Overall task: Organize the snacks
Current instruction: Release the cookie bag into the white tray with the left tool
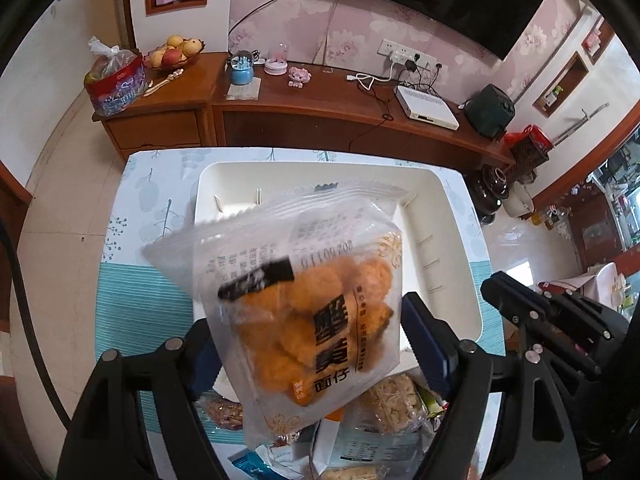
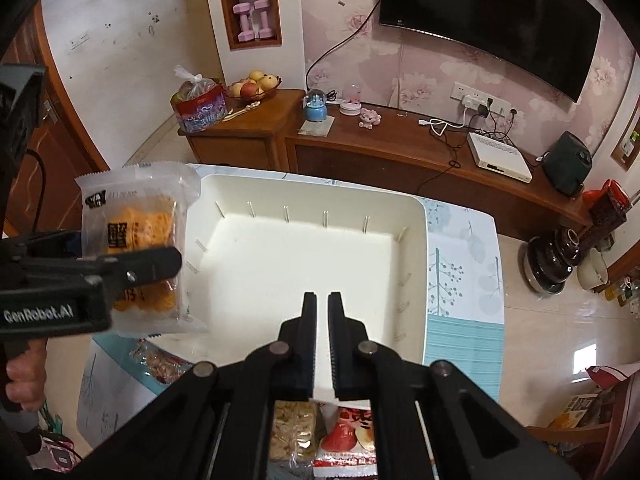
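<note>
Between left tongs [image 1: 308, 344]: snack bag [image 1: 304, 300]

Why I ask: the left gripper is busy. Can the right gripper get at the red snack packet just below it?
Probably yes. The right gripper is shut with nothing held, and the red snack packet lies just under it, uncovered. The left gripper, with the orange snack bag, is off to the side.

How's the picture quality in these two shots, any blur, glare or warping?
Left wrist view: snack packet slightly soft and motion-blurred, its clear film catching light; strong fisheye bending of the cabinet. Right wrist view: sharper; white bin floor washed out bright; window glare on the floor tiles.
</note>
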The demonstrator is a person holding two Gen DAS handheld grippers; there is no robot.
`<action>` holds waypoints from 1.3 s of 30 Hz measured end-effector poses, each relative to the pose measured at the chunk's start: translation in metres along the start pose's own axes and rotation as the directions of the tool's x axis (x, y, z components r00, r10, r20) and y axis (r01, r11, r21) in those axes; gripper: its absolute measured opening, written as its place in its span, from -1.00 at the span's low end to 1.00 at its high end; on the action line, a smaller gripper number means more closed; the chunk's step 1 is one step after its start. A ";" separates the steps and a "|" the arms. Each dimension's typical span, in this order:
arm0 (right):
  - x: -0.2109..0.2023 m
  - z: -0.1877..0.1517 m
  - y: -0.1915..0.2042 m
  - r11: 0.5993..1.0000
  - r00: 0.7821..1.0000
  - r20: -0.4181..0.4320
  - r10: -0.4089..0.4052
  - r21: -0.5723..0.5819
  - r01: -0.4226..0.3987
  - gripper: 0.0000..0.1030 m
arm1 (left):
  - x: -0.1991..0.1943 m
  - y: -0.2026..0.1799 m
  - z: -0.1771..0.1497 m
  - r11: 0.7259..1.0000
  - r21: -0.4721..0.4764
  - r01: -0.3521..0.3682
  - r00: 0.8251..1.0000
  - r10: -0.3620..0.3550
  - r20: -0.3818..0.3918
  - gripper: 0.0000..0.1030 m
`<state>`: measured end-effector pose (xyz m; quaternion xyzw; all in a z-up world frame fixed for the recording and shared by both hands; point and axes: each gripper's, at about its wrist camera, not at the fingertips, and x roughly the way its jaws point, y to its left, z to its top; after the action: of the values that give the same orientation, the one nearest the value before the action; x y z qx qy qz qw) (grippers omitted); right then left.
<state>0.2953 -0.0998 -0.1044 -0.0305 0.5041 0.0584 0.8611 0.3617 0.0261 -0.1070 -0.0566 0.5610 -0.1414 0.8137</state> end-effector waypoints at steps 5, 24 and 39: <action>-0.002 0.001 0.001 1.000 1.000 0.002 -0.005 0.001 0.005 -0.90 | -0.007 -0.002 -0.001 1.000 0.015 0.008 1.000 -0.008 0.024 0.66; -0.056 -0.024 0.002 1.000 0.999 0.050 -0.007 0.015 0.006 -0.89 | -0.075 -0.036 -0.036 0.997 0.080 -0.021 0.992 0.011 0.125 0.71; -0.119 -0.087 -0.006 0.999 0.997 0.076 -0.014 0.032 0.012 -0.88 | -0.128 -0.071 -0.109 0.995 0.098 -0.033 0.986 0.016 0.168 0.71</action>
<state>0.1631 -0.1237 -0.0434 -0.0180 0.4714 0.0458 0.8806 0.2060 0.0030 -0.0138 -0.0201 0.4836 -0.1541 0.8614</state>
